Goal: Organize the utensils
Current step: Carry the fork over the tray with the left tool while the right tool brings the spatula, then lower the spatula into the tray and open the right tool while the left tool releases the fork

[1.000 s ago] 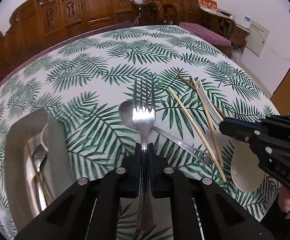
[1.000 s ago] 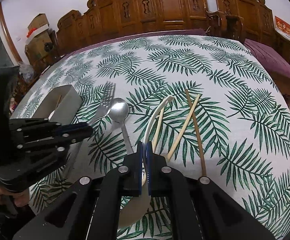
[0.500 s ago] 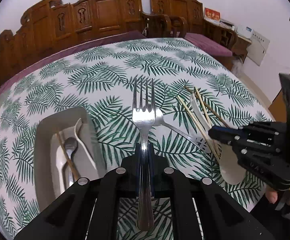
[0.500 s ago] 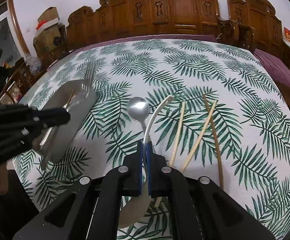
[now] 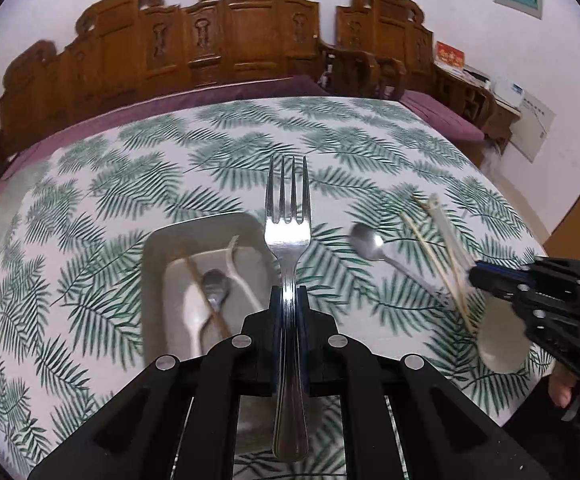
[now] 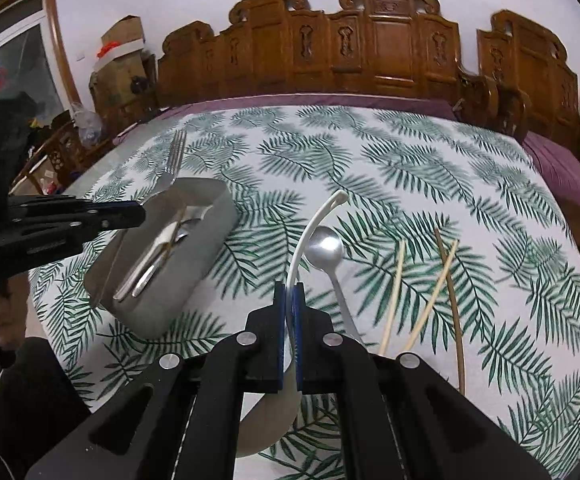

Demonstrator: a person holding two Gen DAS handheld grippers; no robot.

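My left gripper [image 5: 288, 294] is shut on a steel fork [image 5: 287, 216], tines forward, held above the right rim of a grey tray [image 5: 158, 248]. The tray holds a white spoon, a steel spoon and a chopstick. My right gripper [image 6: 289, 294] is shut on the handle of a white ladle [image 6: 313, 224], its bowl under the jaws. A steel spoon [image 6: 325, 246] and three chopsticks [image 6: 429, 292] lie on the leaf-print tablecloth to the right. In the right wrist view the left gripper [image 6: 130, 214] and fork [image 6: 172, 168] sit over the tray [image 6: 194, 272].
Carved wooden chairs [image 5: 242, 40] ring the far side of the round table. A purple undercloth [image 6: 329, 100] shows at the table's far edge. Boxes and clutter [image 6: 118, 56] stand at the left. A hand [image 5: 565, 392] holds the right gripper.
My left gripper has carried the fork up and leftward from the loose utensils to above the tray. My right gripper has lifted the white ladle slightly and kept its hold.
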